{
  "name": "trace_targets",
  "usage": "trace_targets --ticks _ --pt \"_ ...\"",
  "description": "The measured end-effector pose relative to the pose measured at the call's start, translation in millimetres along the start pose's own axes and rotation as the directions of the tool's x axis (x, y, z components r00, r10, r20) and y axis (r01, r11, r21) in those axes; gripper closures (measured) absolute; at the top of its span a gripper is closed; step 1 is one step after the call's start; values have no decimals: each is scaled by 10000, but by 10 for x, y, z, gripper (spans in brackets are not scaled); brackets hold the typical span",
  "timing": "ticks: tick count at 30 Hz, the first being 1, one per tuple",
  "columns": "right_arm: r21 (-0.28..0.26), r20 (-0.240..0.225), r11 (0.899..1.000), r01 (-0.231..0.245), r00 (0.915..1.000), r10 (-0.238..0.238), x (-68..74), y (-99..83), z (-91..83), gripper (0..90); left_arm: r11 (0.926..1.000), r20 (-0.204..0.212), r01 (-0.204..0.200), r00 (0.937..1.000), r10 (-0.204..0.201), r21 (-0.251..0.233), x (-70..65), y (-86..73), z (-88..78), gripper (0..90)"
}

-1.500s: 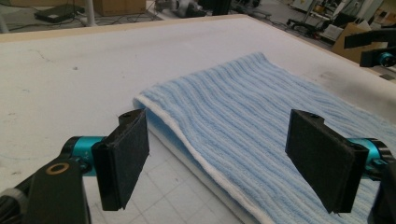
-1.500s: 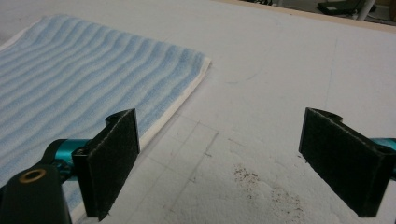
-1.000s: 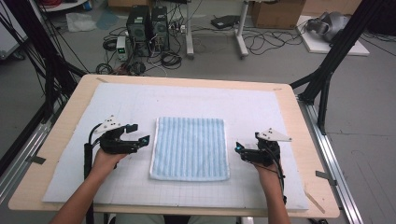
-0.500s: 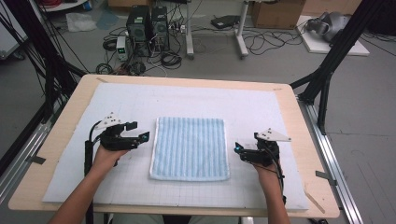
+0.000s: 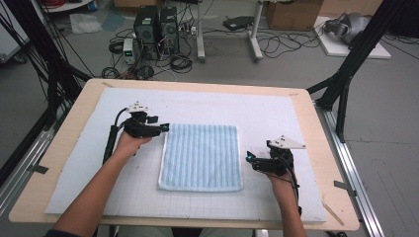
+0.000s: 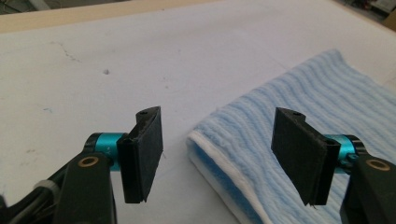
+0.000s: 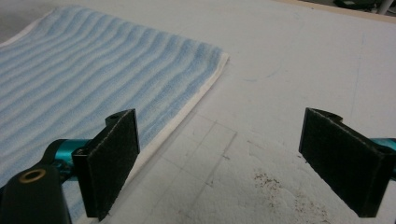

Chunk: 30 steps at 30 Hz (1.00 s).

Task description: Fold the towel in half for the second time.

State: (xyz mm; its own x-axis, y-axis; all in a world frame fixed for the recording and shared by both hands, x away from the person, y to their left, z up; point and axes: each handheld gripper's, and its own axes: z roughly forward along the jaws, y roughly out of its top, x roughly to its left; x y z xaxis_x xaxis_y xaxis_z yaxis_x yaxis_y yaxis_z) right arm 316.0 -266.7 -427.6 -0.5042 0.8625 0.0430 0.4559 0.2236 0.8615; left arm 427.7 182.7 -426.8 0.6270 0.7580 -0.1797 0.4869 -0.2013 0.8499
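A blue striped towel point(image 5: 201, 157) lies folded flat in the middle of the white mat point(image 5: 276, 113). My left gripper point(image 5: 165, 127) is at the towel's far left corner. In the left gripper view, that gripper point(image 6: 224, 154) has its jaws apart with the folded corner of the towel point(image 6: 327, 93) between them. The jaws have just been closing, and the pads stand clear of the cloth. My right gripper point(image 5: 249, 159) rests by the towel's right edge. In the right gripper view, it point(image 7: 224, 163) is wide open over bare mat, with the towel point(image 7: 93, 70) edge beside its left pad.
The mat covers a wooden table point(image 5: 321, 128) whose rim shows all round. Black frame struts point(image 5: 346, 74) rise at both sides. On the floor beyond the far edge are computer towers point(image 5: 158, 29), cables and a cardboard box point(image 5: 291, 12).
My left gripper has moved away from the person and a little right, from the towel's left edge to its far left corner, and its jaws have narrowed. The right gripper has stayed put.
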Motion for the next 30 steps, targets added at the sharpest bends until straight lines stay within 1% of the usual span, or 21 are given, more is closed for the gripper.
trace_targets --ticks 1,2,6,8,10,11,13,15,18,19,20,21,23,24,25,28,30 --pt "3 4 10000 -11 10000 11 0 -2 -4 114 10000 -83 -33 10000 33 -8 9 -1 36 370" --pt "-10 -9 10000 -12 10000 12 -3 -2 -6 114 9999 -166 -18 9999 16 -115 16 -11 68 380" --pt "-19 -25 10000 -25 10000 25 -8 -6 -2 114 9994 -409 52 9992 -38 344 64 -57 194 426" --pt "-18 -40 10000 -39 10000 38 -3 -5 -1 114 9987 -436 -100 9990 122 499 68 -77 237 458" --pt "-13 -52 10000 -9 10000 9 -5 -6 2 114 9977 -398 -152 9990 179 663 60 -95 269 481" --pt "10 -61 10000 -54 10000 54 -3 -5 4 114 9970 -374 -234 9990 262 743 50 -103 282 503" --pt "51 -71 9999 -90 9999 90 -2 -7 7 114 9942 -318 -605 9975 635 891 25 -100 289 542" --pt "54 -63 10000 -72 10000 72 -4 -8 14 114 9918 -215 -813 9963 837 982 2 -103 301 603" --pt "96 -82 10000 -27 10000 28 2 -7 28 114 9861 -43 -1212 9925 1224 1136 -32 -107 315 742" --pt "119 -125 9999 -80 9999 82 10 -5 32 114 9845 14 -1326 9911 1333 1151 -42 -107 318 791" --pt "125 -127 9999 -54 9999 56 11 -1 38 114 9836 -4 -1383 9903 1393 1156 -47 -107 320 821" --pt "140 -159 9999 -76 9998 78 15 5 49 114 9833 28 -1387 9902 1393 1176 -42 -107 317 833" --pt "168 -187 9998 -115 9998 118 18 22 79 114 9854 90 -1281 9917 1279 1123 -32 -108 317 844" --pt "230 -281 9996 -180 9994 187 21 37 116 114 9855 76 -1275 9918 1275 1115 -33 -109 317 844" --pt "285 -273 9994 -220 9994 228 23 52 152 113 9851 75 -1298 9915 1298 1132 -37 -109 316 845" --pt "670 -401 9974 -260 9988 288 19 120 291 113 9855 71 -1278 9918 1278 1113 -34 -110 316 845" --pt "912 -306 9956 -210 9992 238 -16 187 408 113 9851 85 -1280 9918 1278 1148 -29 -109 313 844"
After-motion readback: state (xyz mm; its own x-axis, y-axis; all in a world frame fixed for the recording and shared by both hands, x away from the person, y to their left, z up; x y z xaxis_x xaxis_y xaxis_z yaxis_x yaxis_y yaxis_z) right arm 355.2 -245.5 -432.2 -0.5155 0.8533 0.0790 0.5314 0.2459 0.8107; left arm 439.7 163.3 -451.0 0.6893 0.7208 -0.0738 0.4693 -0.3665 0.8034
